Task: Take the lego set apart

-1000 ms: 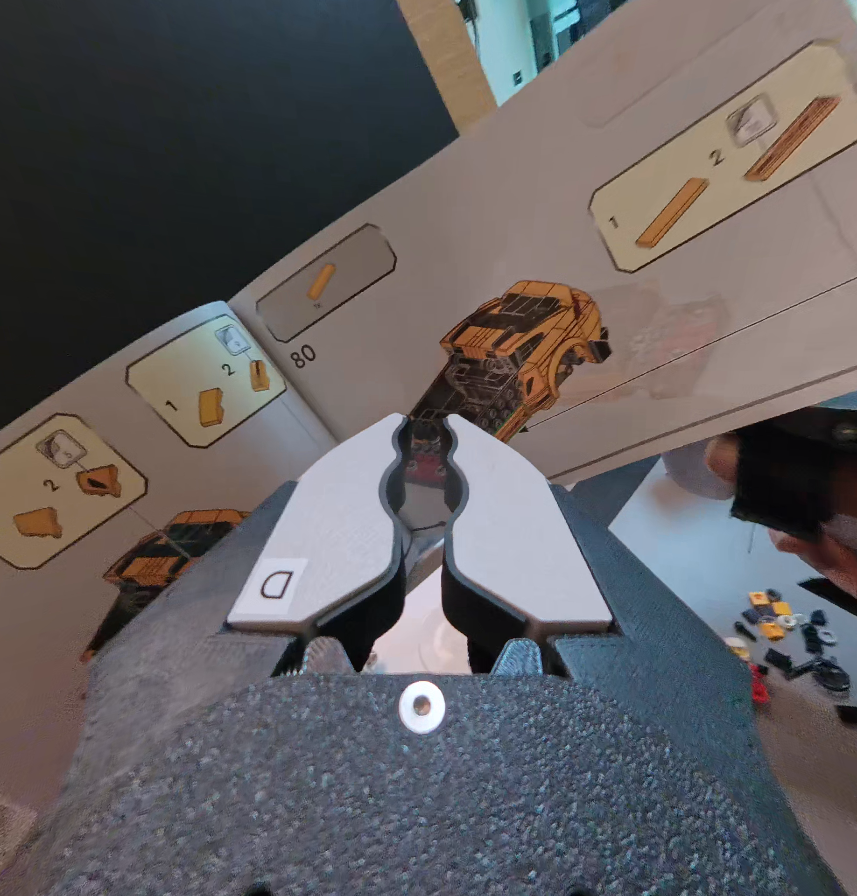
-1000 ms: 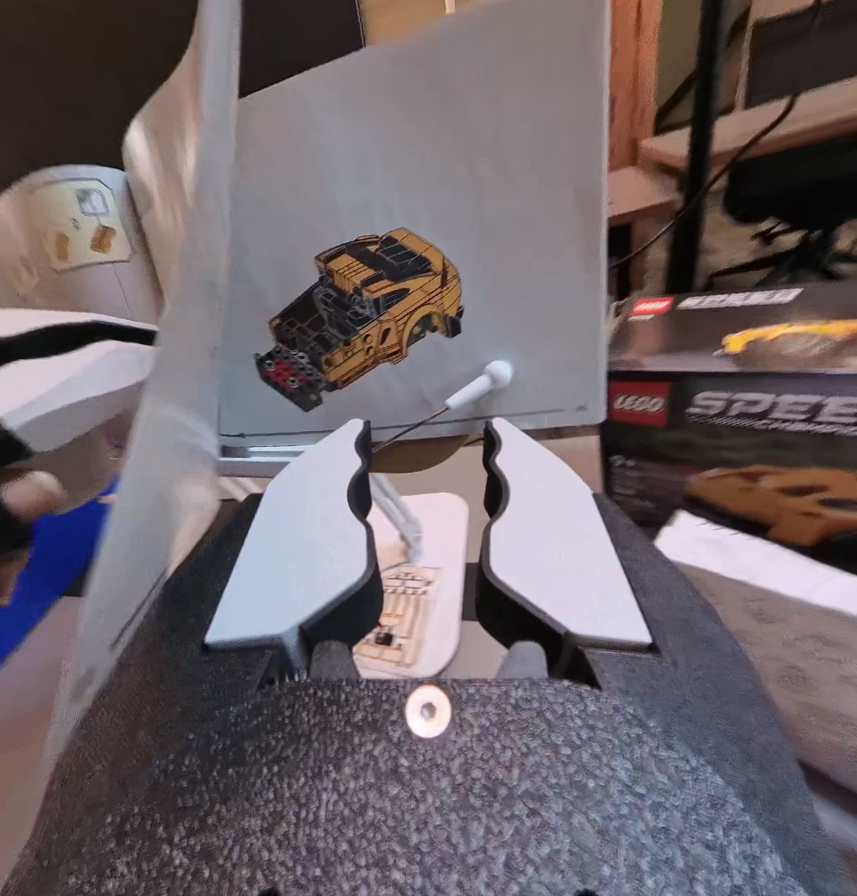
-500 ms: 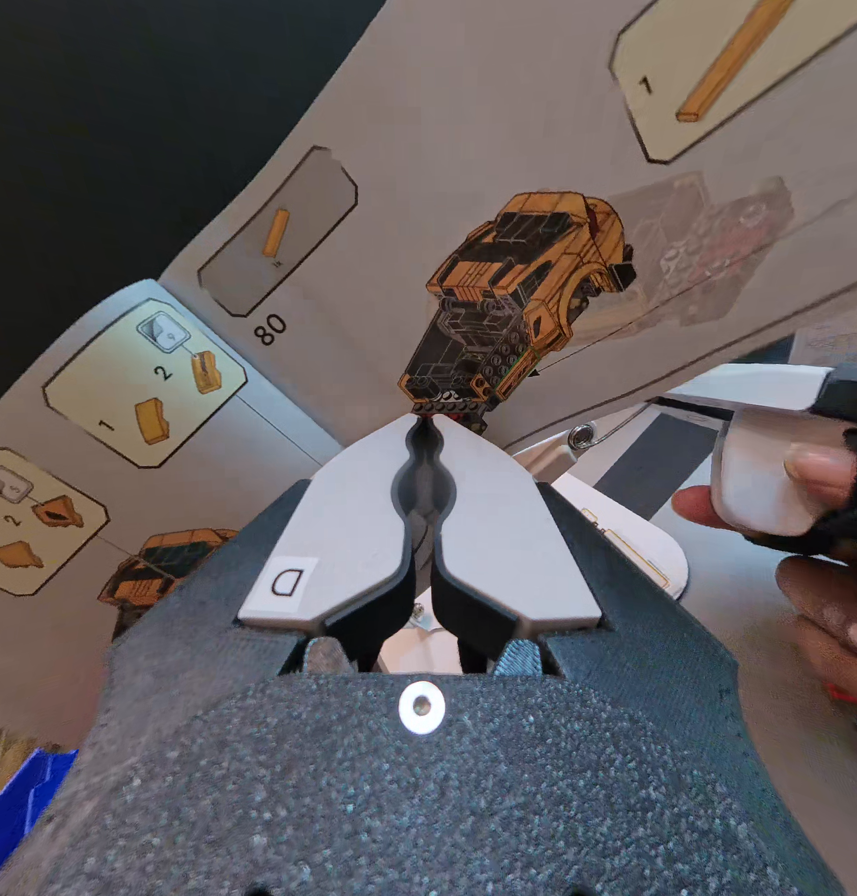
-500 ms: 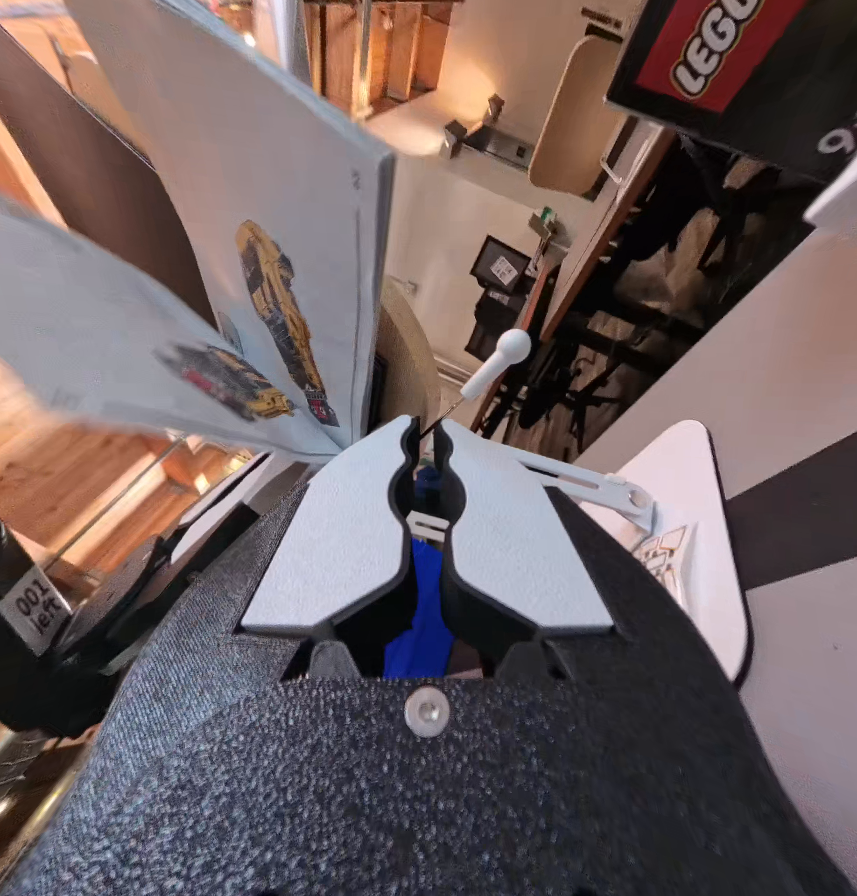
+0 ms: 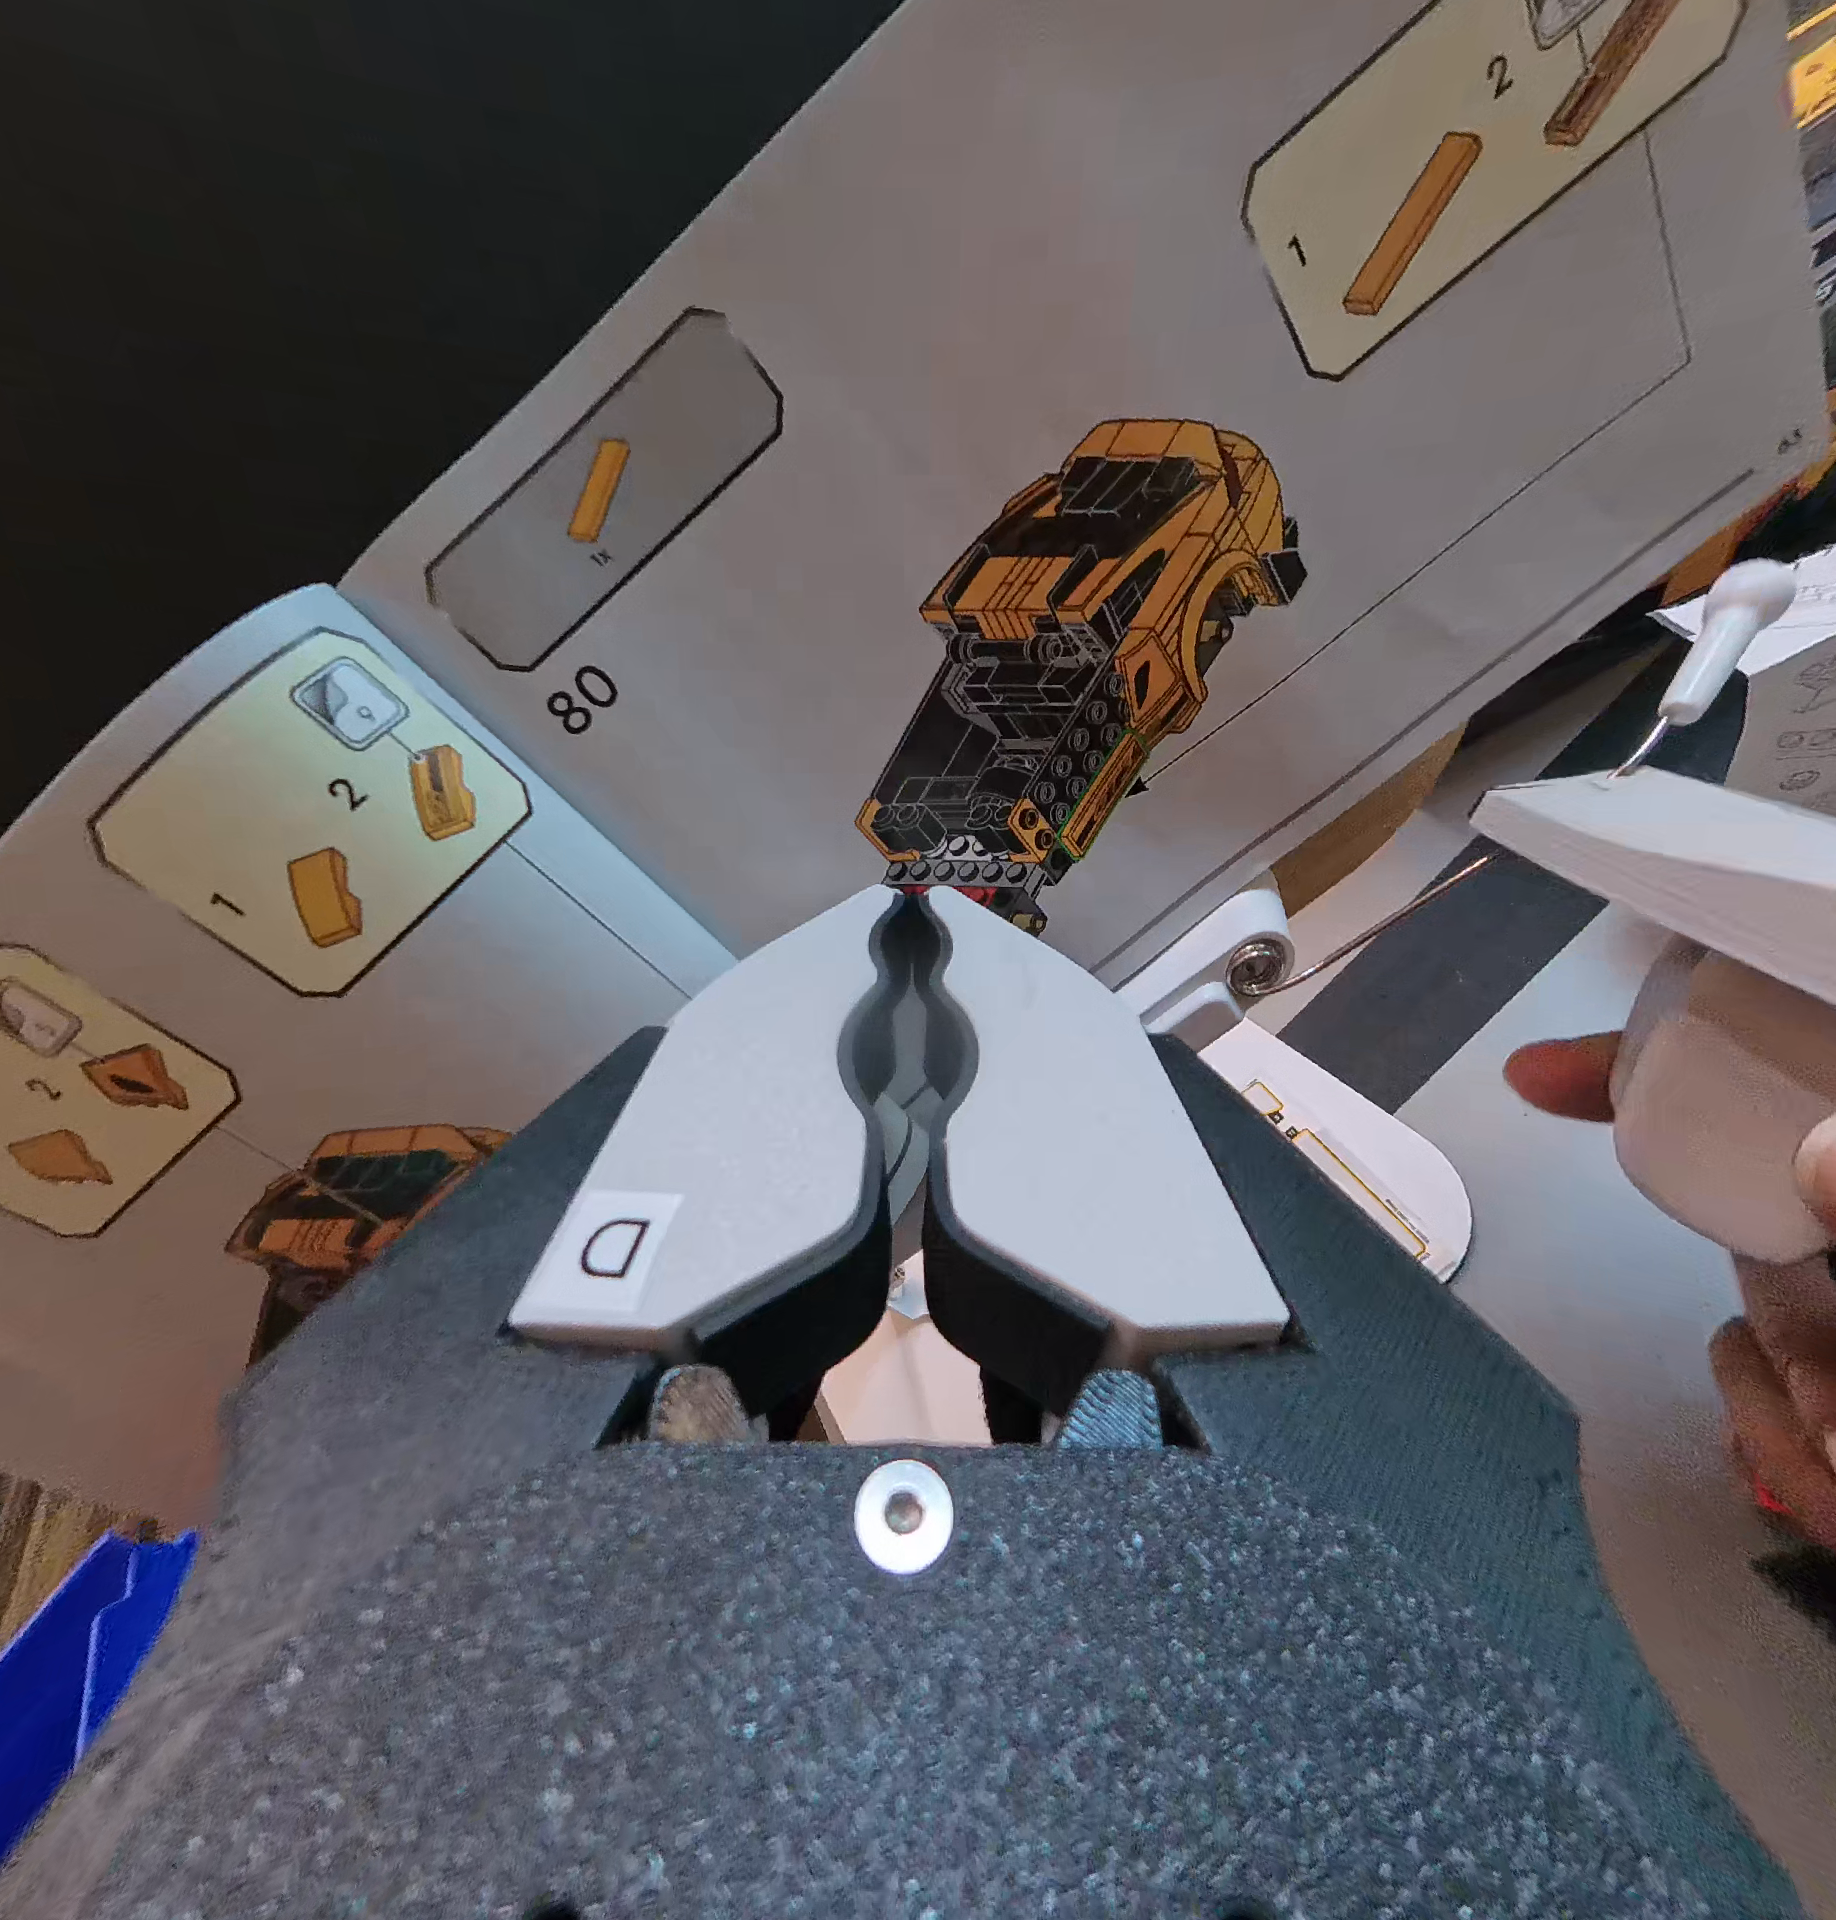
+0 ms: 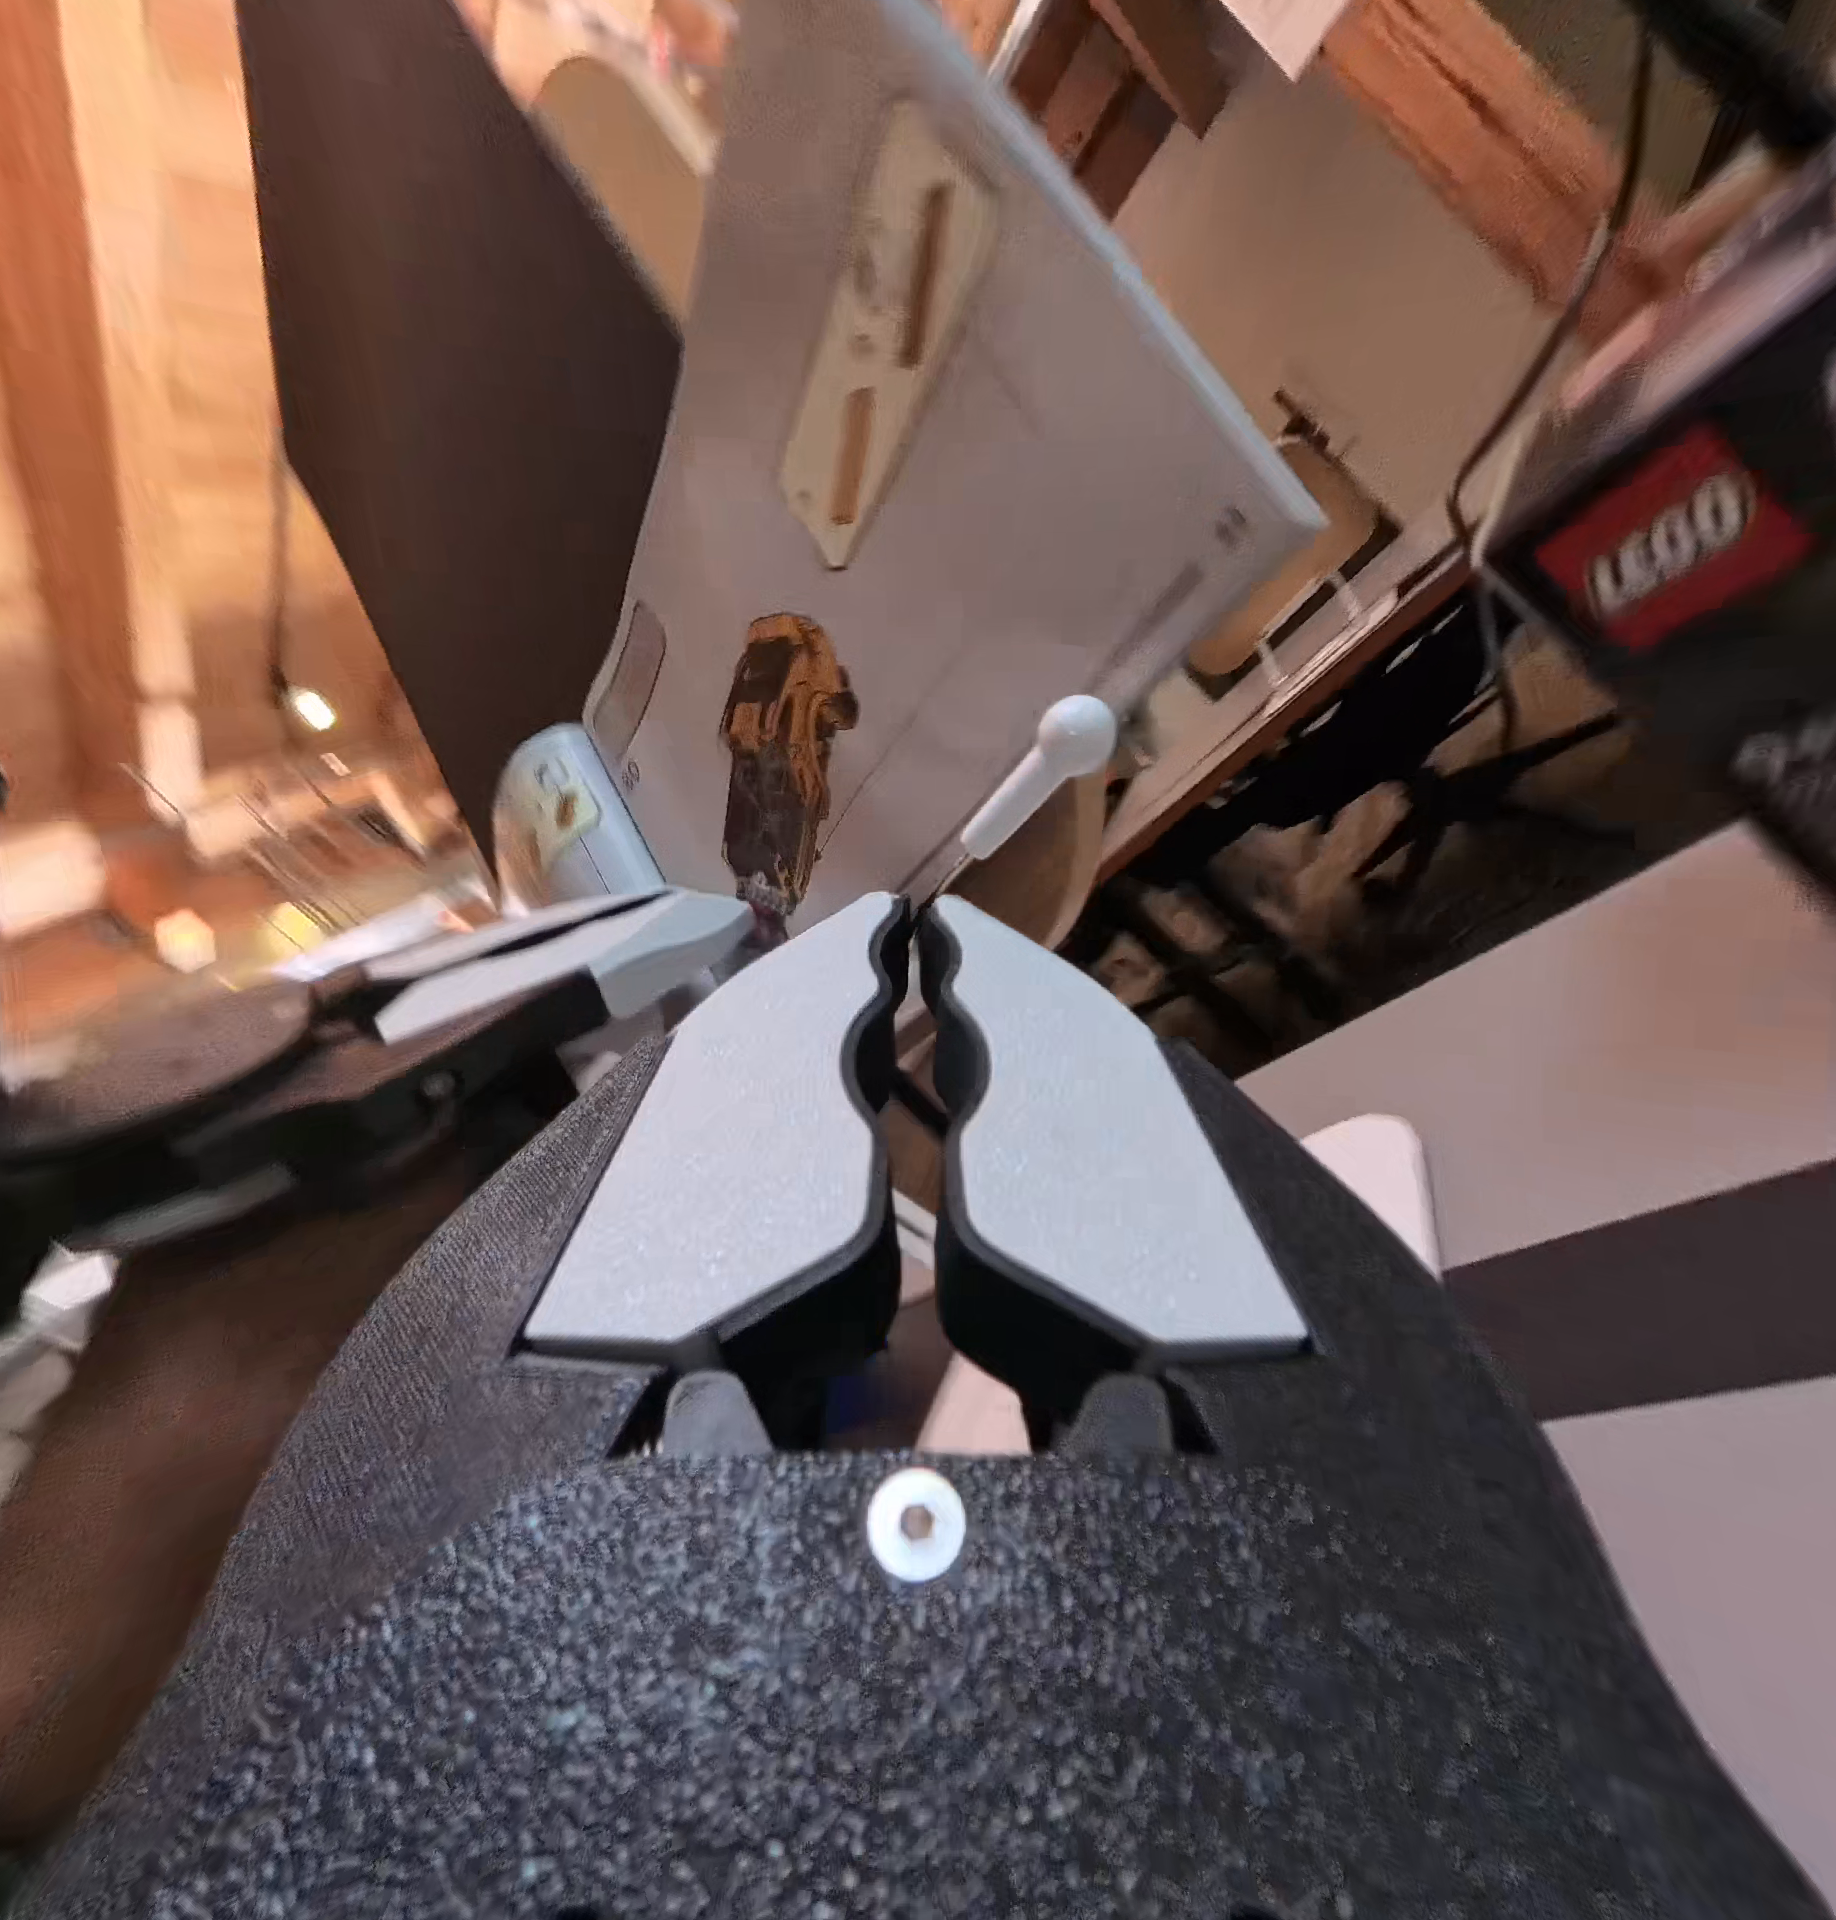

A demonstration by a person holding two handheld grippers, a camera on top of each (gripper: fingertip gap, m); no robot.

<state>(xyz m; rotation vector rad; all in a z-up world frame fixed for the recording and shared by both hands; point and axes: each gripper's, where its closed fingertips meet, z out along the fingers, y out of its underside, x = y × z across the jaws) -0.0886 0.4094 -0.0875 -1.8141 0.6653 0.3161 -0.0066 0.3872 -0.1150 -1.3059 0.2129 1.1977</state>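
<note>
The left gripper [image 5: 909, 906] has its grey fingers brought together at the tips, pinching the lower edge of an open instruction booklet [image 5: 997, 343] that stands propped on a white book stand [image 5: 1340, 1153]. The booklet's grey pages show drawings of an orange and black car with boxed part diagrams; one page curls away toward the left. A wire page-holder arm with a white rounded cap [image 5: 997, 644] rises from the stand at the right of the booklet.

The right gripper [image 6: 912, 914] also has its fingers nearly closed; the thin wire of that page-holder arm [image 6: 1039, 774] emerges right at its tips, so it appears to be nipped there, though the contact itself is too small to confirm. In the left wrist view the right gripper [image 5: 1683, 883] shows as a pale wedge at the right edge, with a person's hand [image 5: 1787, 1226] around it.

The stand sits on a pale grey desk [image 6: 1620, 1039] crossed by a dark stripe. A dark lego box [image 6: 1672, 561] with a red logo patch stands toward the desk's far right. No loose bricks or built model can be made out. Behind are a dark panel [image 6: 446, 416], wooden shelving and blurred warm lighting. A blue object [image 5: 52, 1683] shows at the lower left.
</note>
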